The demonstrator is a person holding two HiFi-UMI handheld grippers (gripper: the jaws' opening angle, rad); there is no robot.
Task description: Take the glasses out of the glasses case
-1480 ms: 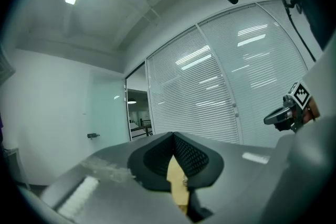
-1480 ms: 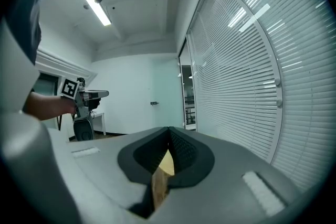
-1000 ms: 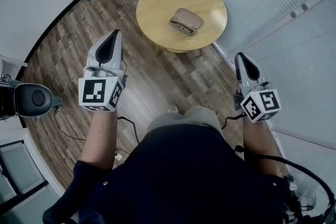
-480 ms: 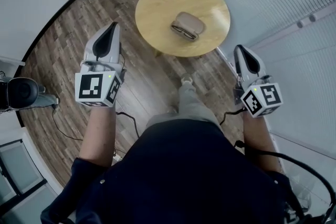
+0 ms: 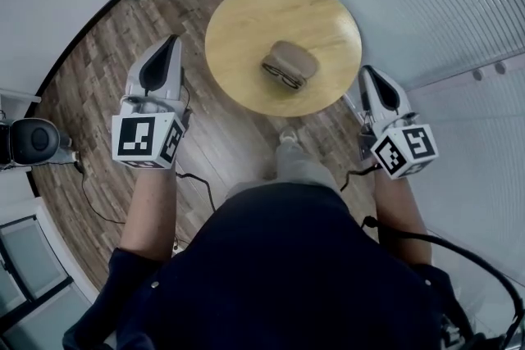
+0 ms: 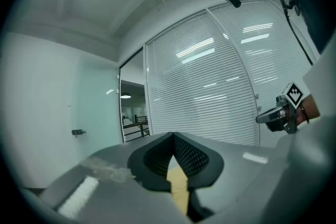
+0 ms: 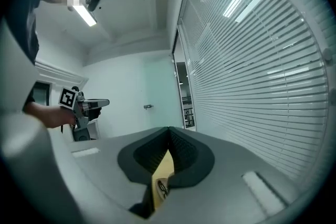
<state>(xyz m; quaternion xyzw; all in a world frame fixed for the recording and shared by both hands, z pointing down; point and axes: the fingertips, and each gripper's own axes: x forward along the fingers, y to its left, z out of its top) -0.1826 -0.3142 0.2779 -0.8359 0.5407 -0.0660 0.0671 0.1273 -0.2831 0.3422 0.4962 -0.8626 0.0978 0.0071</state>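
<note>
With both sets of jaws pinched together on nothing, the left gripper and right gripper are held above the floor, one on either side of the round wooden table. The glasses case lies near the table's middle, well apart from both.

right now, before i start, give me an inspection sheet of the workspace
surface: round wooden table, ahead of both grippers
job's things: glasses case lies near the table's middle; a dark shape at its near edge may be the glasses, not yet taken out
clutter: nothing seen
grippers: left gripper and right gripper both have jaws together with nothing between them; neither touches the case
cables: black cable on the floor; another cable by the right arm
surroundings: wood floor, slatted blinds, dark round device at the left edge
</note>
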